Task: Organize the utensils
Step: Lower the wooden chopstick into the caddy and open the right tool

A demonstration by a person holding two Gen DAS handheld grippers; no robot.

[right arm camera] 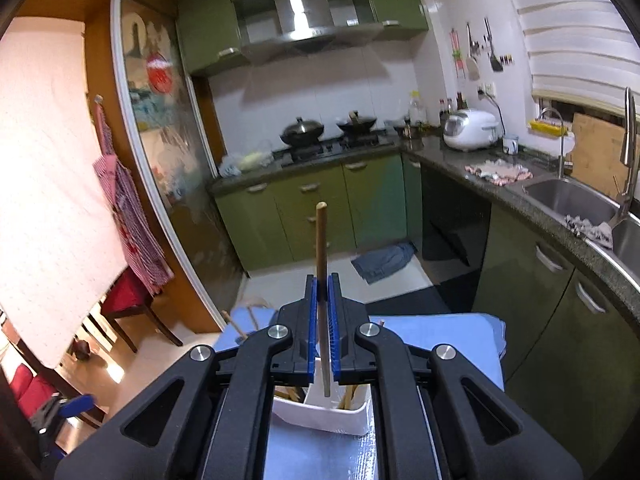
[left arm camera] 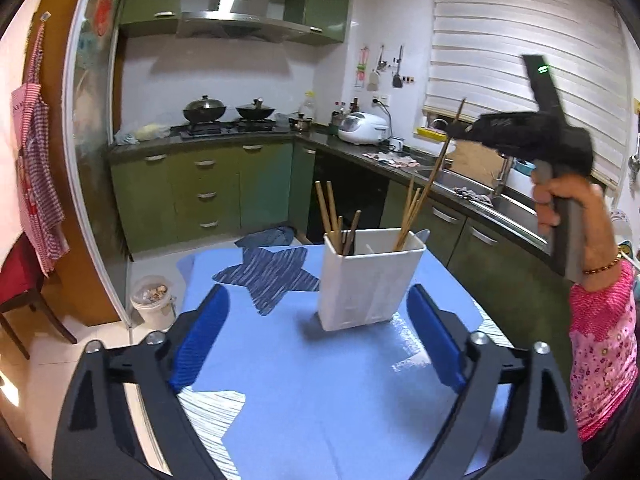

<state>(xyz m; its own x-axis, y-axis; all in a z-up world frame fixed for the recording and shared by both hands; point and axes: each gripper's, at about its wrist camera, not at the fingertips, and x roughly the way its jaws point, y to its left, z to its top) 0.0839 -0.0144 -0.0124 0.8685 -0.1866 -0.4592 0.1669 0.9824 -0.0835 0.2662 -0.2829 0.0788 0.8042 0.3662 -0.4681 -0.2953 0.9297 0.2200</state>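
A white utensil holder [left arm camera: 370, 280] stands on the blue table [left arm camera: 320, 400], with several wooden chopsticks [left arm camera: 332, 216] upright in its two compartments. My left gripper [left arm camera: 318, 312] is open just in front of the holder, with nothing between its blue pads. Above and to the right, my right gripper [left arm camera: 460, 130] is shut on a single chopstick [left arm camera: 436, 164] that slants down toward the holder's right compartment. In the right wrist view the held chopstick [right arm camera: 321, 248] stands upright between the pads of my right gripper [right arm camera: 322, 284], its lower tip just over the holder [right arm camera: 320, 412].
A dark star-shaped patch [left arm camera: 268, 272] marks the table left of the holder. A green kitchen counter with a sink [right arm camera: 568, 196] runs along the right. A white bucket [left arm camera: 152, 300] and a red chair [right arm camera: 128, 300] stand on the floor at the left. A person's hand [left arm camera: 560, 204] holds the right gripper.
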